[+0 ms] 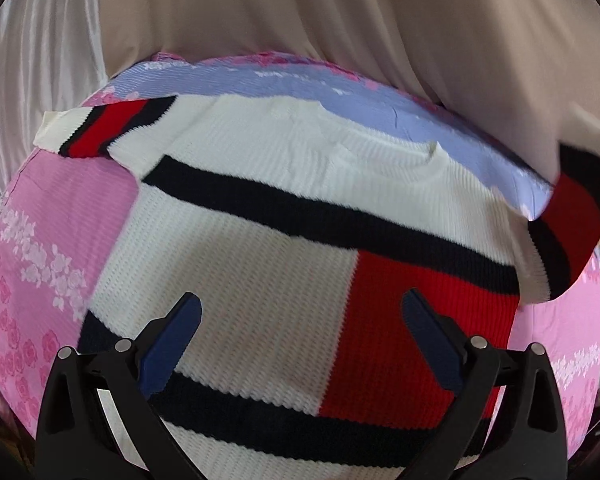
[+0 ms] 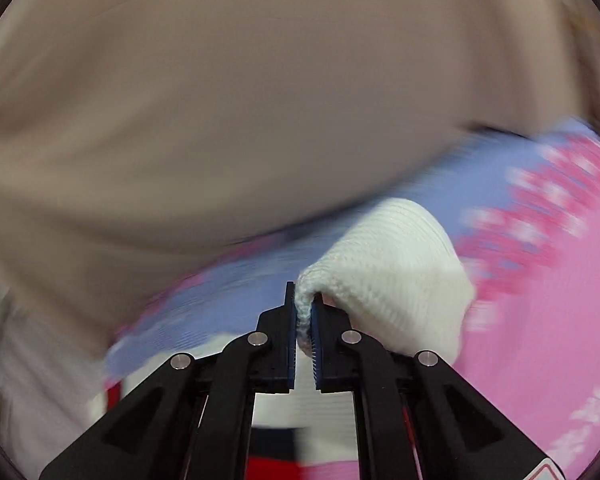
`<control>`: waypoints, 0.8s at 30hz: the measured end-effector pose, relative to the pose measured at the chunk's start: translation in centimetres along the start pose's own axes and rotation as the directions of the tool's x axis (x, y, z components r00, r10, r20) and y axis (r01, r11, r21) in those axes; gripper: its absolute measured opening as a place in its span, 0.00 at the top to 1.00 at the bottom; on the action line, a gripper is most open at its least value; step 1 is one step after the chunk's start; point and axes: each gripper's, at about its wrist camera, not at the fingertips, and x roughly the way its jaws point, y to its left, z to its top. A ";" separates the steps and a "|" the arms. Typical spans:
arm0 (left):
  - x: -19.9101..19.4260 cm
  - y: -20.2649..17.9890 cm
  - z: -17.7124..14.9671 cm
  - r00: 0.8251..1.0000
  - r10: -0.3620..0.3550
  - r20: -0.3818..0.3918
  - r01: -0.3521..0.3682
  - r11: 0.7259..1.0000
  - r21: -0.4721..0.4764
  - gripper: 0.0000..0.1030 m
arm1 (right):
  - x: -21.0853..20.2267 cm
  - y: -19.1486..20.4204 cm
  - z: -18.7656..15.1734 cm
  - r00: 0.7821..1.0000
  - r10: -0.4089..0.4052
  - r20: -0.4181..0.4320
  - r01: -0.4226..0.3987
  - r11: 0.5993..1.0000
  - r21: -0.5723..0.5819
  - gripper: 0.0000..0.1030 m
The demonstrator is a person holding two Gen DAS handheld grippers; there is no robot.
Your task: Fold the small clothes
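- The beige curtain [image 1: 300, 20] hangs beyond the far edge of the floral bedsheet [image 1: 40, 240], a pink and lavender sheet that carries everything else.
- The striped knit sweater [image 1: 260, 240] lies flat in the middle of the bedsheet, neckline toward the curtain, one sleeve [image 1: 100, 128] stretched out across the sheet.
- The left gripper [image 1: 300, 320] hovers over the sweater's lower body, jaws spread wide and holding nothing.
- The right gripper [image 2: 304, 312] is clamped on a white cuff [image 2: 388, 264], lifted clear of the bedsheet.
- Risk: the pinch catches only a thin bunch of knit near the fingertips, so a quick swing across could pull the cuff free or drag the whole sweater askew, since nothing pins the body down.
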 end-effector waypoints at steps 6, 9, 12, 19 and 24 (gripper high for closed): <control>0.2 4.1 3.4 0.997 -0.064 0.041 0.067 0.994 -0.085 0.05 | 5.9 15.4 -7.9 0.979 0.152 -0.139 -0.187 0.938 -0.293 0.60; 2.8 5.9 5.5 0.987 -0.161 0.015 0.161 0.971 -0.175 0.05 | 5.7 12.9 -11.1 0.978 0.123 -0.166 -0.159 0.961 -0.228 0.55; 6.0 6.5 6.9 0.976 -0.218 -0.005 0.209 0.945 -0.252 0.05 | 4.9 6.8 -14.4 0.973 -0.008 -0.229 -0.017 0.994 -0.109 0.49; 14.3 5.5 9.9 0.959 -0.280 -0.043 0.237 0.876 -0.419 0.10 | 3.8 -1.7 -18.0 0.946 0.010 -0.325 0.053 0.982 0.184 0.48; 16.3 3.7 11.5 0.965 -0.245 -0.091 0.198 0.914 -0.353 0.89 | 6.0 -4.5 -17.8 0.951 0.059 -0.305 0.048 0.943 0.330 0.48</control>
